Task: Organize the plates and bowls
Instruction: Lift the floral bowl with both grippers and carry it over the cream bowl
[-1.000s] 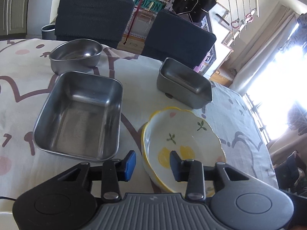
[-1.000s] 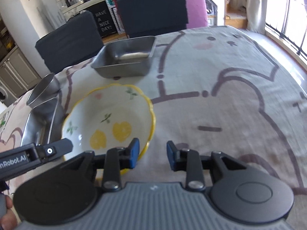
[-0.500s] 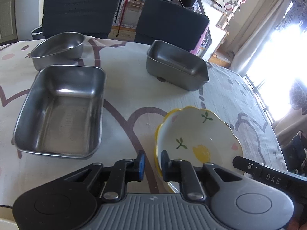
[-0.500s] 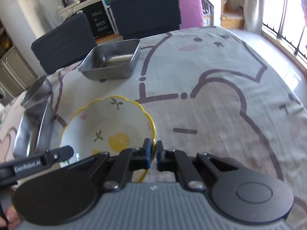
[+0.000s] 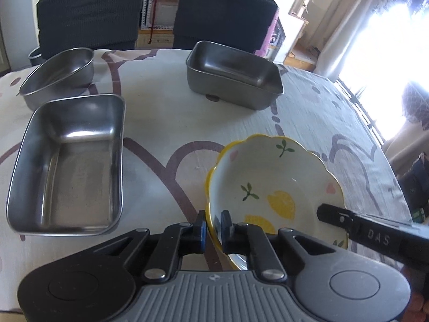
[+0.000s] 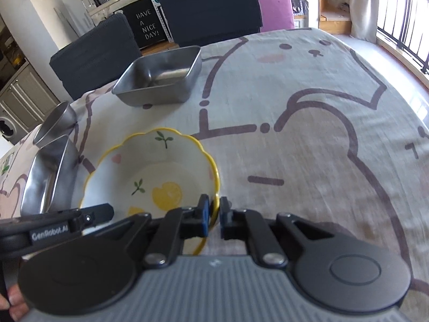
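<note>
Two grippers pinch one bowl [image 5: 276, 185] by its yellow scalloped rim, from opposite sides. Left gripper [image 5: 213, 225] has its fingers pressed on the near-left rim, one finger outside the wall, one inside. Right gripper [image 6: 213, 213] does the same on the near-right rim in the right wrist view. Each gripper's body also shows as a dark bar in the other's view, low at the bowl's edge.

Bowl is white w/ lemon and leaf prints, tilted a bit toward the left in the left wrist view; it looks lifted off the worktop [image 5: 166, 112], but I can't be sure from these angles.

Worktop carries a cloth w/ a cartoon print in brown lines. Left of the bowl lies a big steel tray [image 5: 67, 161], rectangular, open side up. Behind that tray, just beside it, sits a rounded steel dish [image 5: 57, 76]. Farther back, well apart from the bowl, stands a smaller deep steel pan [image 5: 233, 73]; something small and dark sits under its near edge.

Beyond the worktop: 2 dark chairs [image 5: 89, 13] and a sign [image 6: 147, 25] reading "HAVE A NICE DAY!" in the right wrist view.
</note>
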### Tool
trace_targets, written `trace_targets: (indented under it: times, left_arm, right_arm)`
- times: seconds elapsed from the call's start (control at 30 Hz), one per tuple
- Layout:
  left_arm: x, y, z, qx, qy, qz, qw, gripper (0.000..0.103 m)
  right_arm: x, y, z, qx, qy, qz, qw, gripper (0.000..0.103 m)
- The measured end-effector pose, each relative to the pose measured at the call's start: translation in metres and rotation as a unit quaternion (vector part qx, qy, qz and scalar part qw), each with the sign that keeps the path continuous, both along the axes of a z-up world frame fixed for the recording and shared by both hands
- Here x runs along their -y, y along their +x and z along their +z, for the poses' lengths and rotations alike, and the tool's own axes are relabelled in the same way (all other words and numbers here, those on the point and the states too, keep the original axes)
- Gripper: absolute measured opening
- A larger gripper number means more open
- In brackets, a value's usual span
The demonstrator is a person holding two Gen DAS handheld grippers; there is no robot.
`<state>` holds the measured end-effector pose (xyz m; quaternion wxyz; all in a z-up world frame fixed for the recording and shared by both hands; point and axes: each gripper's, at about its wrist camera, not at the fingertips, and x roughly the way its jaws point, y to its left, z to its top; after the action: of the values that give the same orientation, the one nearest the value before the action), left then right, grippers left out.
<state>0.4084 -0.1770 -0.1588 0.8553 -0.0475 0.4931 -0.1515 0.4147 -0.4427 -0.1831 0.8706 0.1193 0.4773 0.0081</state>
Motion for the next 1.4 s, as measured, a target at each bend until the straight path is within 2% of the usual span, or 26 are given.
trace_targets:
  times: [0.2, 0.4, 0.5, 0.6, 0.9, 1.03, 1.4]
  left_arm:
    - [-0.004, 0.006, -0.003, -0.014, -0.017, -0.002, 0.9998, 0.012]
    - [-0.004, 0.003, -0.001, -0.013, -0.006, -0.007, 0.9999, 0.011]
    - [-0.001, -0.001, 0.003, -0.011, 0.011, -0.011, 0.9998, 0.010]
    - [-0.001, -0.006, 0.009, -0.008, 0.012, -0.019, 0.9997, 0.011]
    - [0.000, -0.033, 0.054, 0.033, 0.005, -0.028, 0.9991, 0.011]
    - [-0.007, -0.050, 0.079, 0.048, 0.004, -0.028, 0.9984, 0.011]
    - [-0.048, -0.106, 0.137, 0.090, 0.007, -0.009, 0.9959, 0.011]
  right_arm:
    - [-0.003, 0.008, -0.002, -0.013, -0.007, 0.003, 1.000, 0.010]
    - [-0.002, 0.006, -0.002, -0.013, 0.001, 0.002, 1.000, 0.009]
    - [-0.006, 0.003, 0.000, -0.016, -0.005, 0.010, 1.000, 0.009]
    - [-0.008, -0.001, 0.005, -0.017, -0.013, 0.009, 1.000, 0.010]
    - [-0.002, -0.030, 0.044, 0.021, -0.016, 0.005, 1.000, 0.010]
    - [-0.001, -0.045, 0.059, 0.031, 0.001, 0.000, 1.000, 0.010]
    - [-0.040, -0.100, 0.110, 0.082, 0.004, 0.020, 0.996, 0.011]
